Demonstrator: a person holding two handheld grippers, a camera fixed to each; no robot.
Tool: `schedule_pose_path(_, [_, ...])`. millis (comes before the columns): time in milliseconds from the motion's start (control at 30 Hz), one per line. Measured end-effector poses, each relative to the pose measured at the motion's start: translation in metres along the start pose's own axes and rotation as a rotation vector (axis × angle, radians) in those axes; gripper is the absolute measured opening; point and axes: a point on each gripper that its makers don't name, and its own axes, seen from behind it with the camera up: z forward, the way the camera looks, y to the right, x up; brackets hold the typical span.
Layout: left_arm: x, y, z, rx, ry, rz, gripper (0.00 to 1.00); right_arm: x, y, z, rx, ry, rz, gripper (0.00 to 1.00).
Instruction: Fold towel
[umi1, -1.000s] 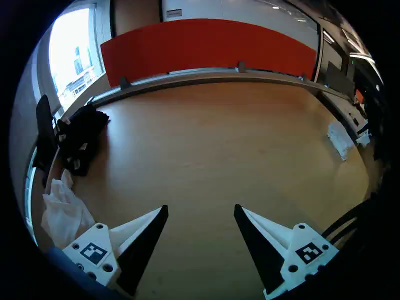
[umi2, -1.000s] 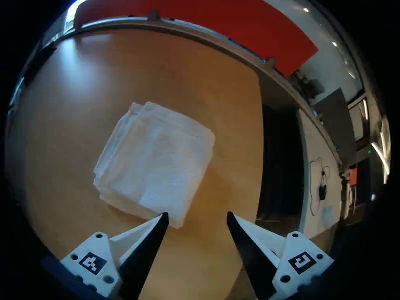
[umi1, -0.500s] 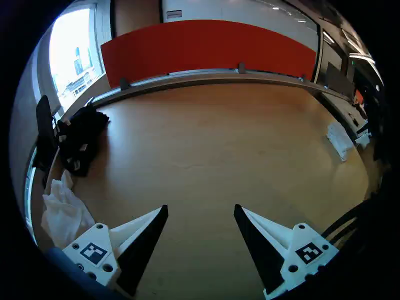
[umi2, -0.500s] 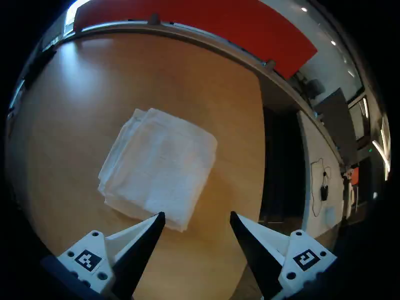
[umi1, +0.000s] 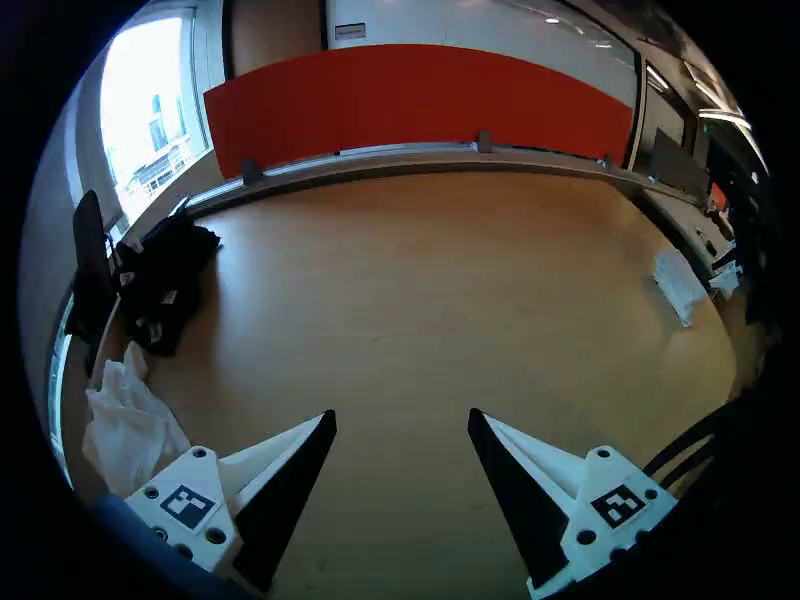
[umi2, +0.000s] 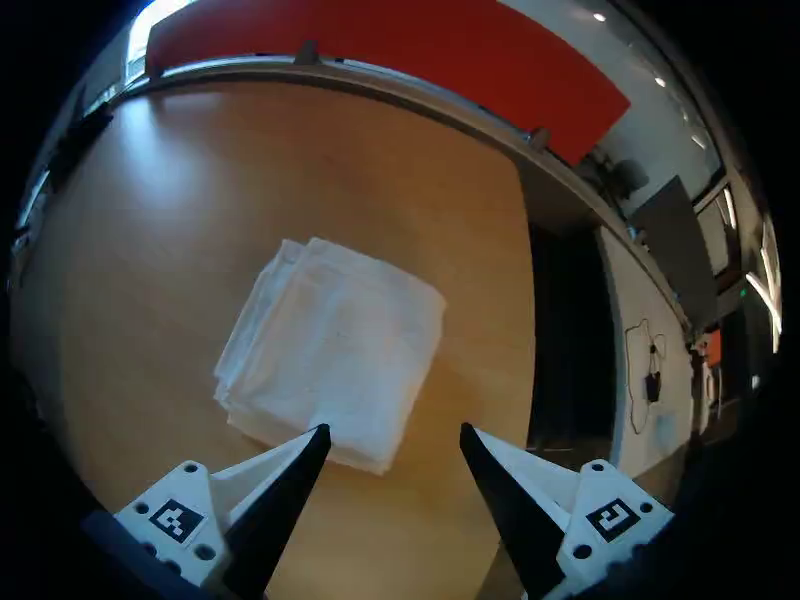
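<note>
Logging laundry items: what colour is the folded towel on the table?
White, plain; the folded towel shows best in the right gripper view.

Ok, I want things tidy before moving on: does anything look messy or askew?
The folded towel lies flat, but the layers along one side are slightly staggered. A white cloth sits crumpled at the edge of the table, near a black bag.

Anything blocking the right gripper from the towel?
Nothing visible does. The right gripper is open, and the folded towel lies flat on the wooden table directly ahead of its fingertips, with no other object between them.
</note>
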Motion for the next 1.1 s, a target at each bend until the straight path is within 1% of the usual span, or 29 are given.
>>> schedule_pose_path(100, [0.001,-0.001,-0.001,0.001,0.003,-0.001,0.98,0.005,-0.004,0.000,0.010,0.017,0.045,1.00])
schedule_pose_path(400, [0.003,-0.003,-0.003,0.002,0.011,-0.005,0.98,0.021,-0.021,0.000,0.065,0.081,0.282,1.00])
schedule_pose_path(500, [0.004,-0.004,-0.004,0.002,0.015,-0.006,0.98,0.026,-0.024,-0.001,0.076,0.094,0.339,1.00])
schedule_pose_path(700, [0.007,-0.007,-0.005,0.005,0.024,-0.014,0.98,0.029,-0.026,-0.003,0.074,0.100,0.393,1.00])
schedule_pose_path(900, [0.009,-0.007,-0.007,0.004,0.029,-0.017,0.98,0.032,-0.030,-0.005,0.077,0.105,0.414,1.00])
schedule_pose_path(1100, [0.012,-0.009,-0.008,0.008,0.038,-0.016,0.98,0.037,-0.032,-0.007,0.060,0.131,0.426,1.00])
